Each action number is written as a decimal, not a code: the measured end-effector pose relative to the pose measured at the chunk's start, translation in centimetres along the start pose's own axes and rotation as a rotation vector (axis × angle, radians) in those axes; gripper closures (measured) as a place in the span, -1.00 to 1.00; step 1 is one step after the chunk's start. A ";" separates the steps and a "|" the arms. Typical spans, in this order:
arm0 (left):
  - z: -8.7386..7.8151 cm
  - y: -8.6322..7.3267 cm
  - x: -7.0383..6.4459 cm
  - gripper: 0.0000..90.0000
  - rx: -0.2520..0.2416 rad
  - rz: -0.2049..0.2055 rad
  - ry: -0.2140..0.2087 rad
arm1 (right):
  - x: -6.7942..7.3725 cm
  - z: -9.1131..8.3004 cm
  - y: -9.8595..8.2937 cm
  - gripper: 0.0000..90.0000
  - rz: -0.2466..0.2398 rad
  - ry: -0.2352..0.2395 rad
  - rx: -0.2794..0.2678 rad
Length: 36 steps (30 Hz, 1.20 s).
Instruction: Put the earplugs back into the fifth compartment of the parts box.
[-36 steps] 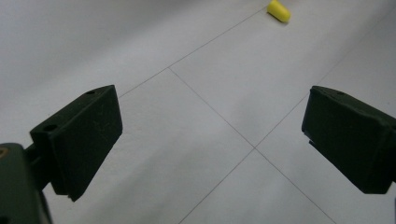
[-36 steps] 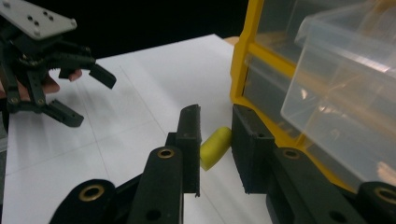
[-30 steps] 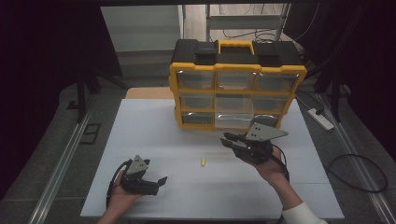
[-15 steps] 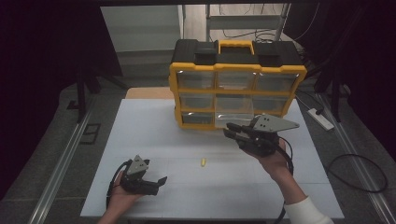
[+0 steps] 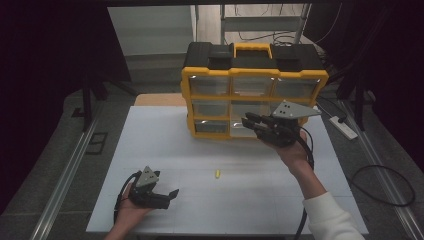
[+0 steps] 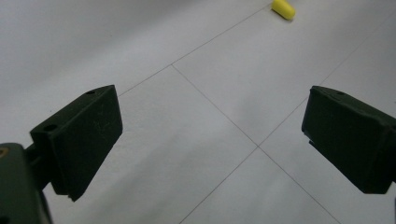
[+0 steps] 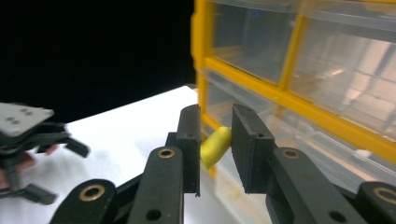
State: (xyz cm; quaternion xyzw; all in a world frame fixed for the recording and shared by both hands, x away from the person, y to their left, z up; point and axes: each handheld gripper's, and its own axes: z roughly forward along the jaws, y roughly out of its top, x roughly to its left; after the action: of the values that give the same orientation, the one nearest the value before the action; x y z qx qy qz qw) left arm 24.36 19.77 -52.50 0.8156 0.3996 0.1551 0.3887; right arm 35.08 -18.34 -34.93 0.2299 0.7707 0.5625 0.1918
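A small yellow capsule-shaped piece (image 7: pixel 215 147) is pinched between the jaws of my right gripper (image 7: pixel 215 113). That gripper (image 5: pixel 248 120) is held up in front of the lower drawers of a yellow and black organizer (image 5: pixel 252 75) with clear drawers (image 7: pixel 299 60). A second yellow piece (image 5: pixel 217 173) lies on the white table, and it appears in the left gripper view (image 6: pixel 283 8) at the top edge. My left gripper (image 5: pixel 171 197) rests low at the front left, its jaws wide apart with nothing between them (image 6: pixel 212 140).
The white table (image 5: pixel 150 130) has faint grid lines, and the organizer stands at its far middle. A power strip (image 5: pixel 342 127) and cables lie on the floor to the right. The surroundings are dark.
My right gripper has risen from the table and moved forward to the organizer's lower drawers, carrying the yellow piece. The left gripper has stayed put.
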 end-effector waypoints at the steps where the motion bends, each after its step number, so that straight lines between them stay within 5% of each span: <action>1: 0.0 0.0 0.0 -0.88 0.000 0.000 0.000 | -0.4 0.3 0.1 0.64 0.006 -0.014 0.007; 7: 0.0 0.0 0.0 -0.88 0.003 0.002 0.000 | -2.5 1.6 0.3 0.63 0.037 -0.105 0.047; 27: 0.1 -0.1 0.0 -0.88 0.006 -0.002 -0.002 | -4.1 2.9 0.3 0.56 0.043 -0.144 0.097; 31: 0.1 -0.1 0.0 -0.88 0.007 0.001 -0.002 | -4.1 3.1 0.2 0.14 0.041 -0.171 0.110; 36: 0.1 -0.1 0.0 -0.88 0.009 0.001 -0.001 | -3.9 2.9 0.2 -0.11 0.045 -0.186 0.097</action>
State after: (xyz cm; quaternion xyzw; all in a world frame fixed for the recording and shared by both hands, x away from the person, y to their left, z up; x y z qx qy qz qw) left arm 24.38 19.77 -52.60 0.8176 0.3995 0.1532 0.3852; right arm 39.93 -18.28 -35.44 0.3074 0.7704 0.5051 0.2384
